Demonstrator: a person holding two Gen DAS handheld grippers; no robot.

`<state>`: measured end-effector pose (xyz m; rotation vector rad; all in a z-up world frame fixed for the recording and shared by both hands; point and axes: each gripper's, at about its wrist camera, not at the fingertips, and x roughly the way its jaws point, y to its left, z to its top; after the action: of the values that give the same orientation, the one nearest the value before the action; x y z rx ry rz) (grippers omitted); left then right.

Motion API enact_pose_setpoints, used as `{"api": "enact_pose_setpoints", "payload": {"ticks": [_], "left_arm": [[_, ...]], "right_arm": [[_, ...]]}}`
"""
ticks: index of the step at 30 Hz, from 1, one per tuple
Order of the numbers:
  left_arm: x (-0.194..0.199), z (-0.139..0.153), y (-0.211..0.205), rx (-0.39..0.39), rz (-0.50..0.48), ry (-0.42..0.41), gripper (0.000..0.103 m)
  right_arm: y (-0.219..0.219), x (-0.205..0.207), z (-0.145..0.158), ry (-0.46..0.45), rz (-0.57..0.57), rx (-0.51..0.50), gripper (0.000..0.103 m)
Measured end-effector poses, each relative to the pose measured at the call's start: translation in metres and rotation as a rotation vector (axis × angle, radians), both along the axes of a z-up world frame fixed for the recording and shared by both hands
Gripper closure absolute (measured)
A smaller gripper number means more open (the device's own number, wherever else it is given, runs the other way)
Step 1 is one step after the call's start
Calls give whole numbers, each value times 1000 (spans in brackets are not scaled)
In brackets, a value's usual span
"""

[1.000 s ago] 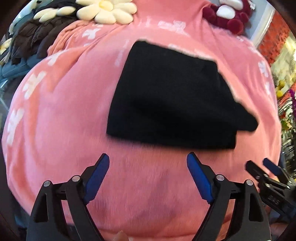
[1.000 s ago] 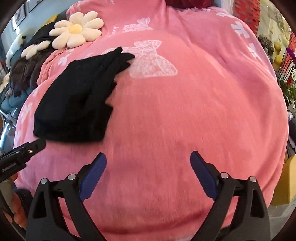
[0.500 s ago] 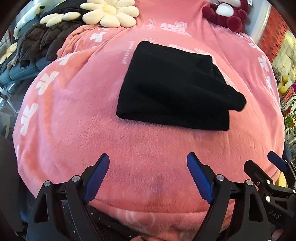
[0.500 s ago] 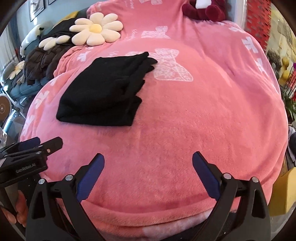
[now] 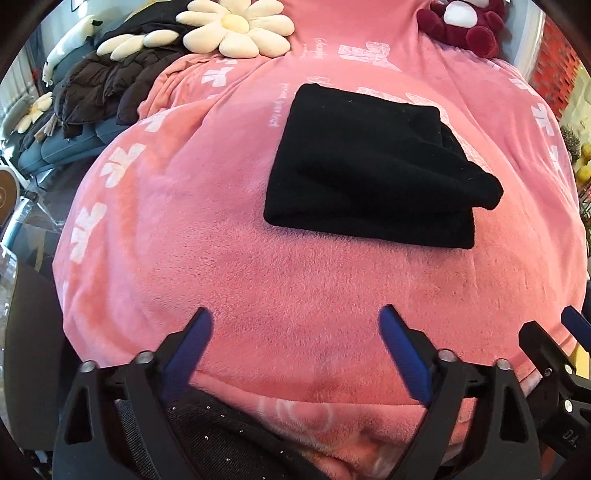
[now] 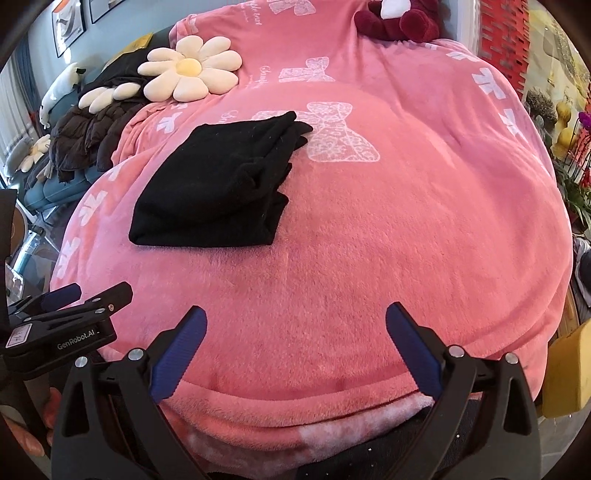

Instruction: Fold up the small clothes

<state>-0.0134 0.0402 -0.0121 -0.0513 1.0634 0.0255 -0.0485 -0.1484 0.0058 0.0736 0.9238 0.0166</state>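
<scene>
A black garment (image 5: 369, 173) lies folded into a thick, flat rectangle on the pink fleece blanket (image 5: 258, 266). In the right wrist view the garment (image 6: 218, 192) sits left of centre, its layered edges facing right. My left gripper (image 5: 294, 313) hovers over the blanket's front edge, well short of the garment; its jaws are opening and nothing is between them. My right gripper (image 6: 296, 311) stands open and empty, also back from the garment. Each gripper shows at the side of the other's view: the right gripper (image 5: 546, 339) and the left gripper (image 6: 85, 295).
A daisy-shaped cushion (image 6: 188, 70) and a dark puffy jacket (image 6: 92, 136) lie at the back left. A dark red plush toy (image 6: 402, 18) sits at the back. A yellow object (image 6: 565, 373) stands at the right. The blanket's front hem hangs just below the fingers.
Both grippers have drawn back and up from the black garment, which now looks smaller and farther off. The blanket's front edge has come into view. The left jaws stand slightly wider.
</scene>
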Motion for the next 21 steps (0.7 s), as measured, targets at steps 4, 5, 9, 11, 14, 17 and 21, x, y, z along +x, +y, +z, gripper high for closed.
{"api": "enact_pose_setpoints", "payload": {"ticks": [4, 5, 9, 11, 14, 17, 21], "left_arm": [[-5, 4, 1, -3, 10, -18, 5], [-6, 5, 3, -1, 21, -23, 5], [-8, 6, 9, -7, 62, -30, 5], [-10, 8, 8, 4, 62, -44, 5], [-12, 12, 0, 22, 30, -63, 5], [-11, 10, -2, 21, 22, -54, 7], [-10, 10, 1, -1, 25, -57, 8]], "right_arm": [[2, -2, 0, 0, -6, 2, 8], [3, -3, 0, 2, -6, 1, 8], [6, -4, -1, 12, -5, -5, 8], [8, -4, -1, 13, -3, -8, 8], [9, -5, -1, 13, -2, -12, 7], [10, -5, -1, 14, -5, -13, 8], [11, -4, -3, 19, -8, -13, 7]]}}
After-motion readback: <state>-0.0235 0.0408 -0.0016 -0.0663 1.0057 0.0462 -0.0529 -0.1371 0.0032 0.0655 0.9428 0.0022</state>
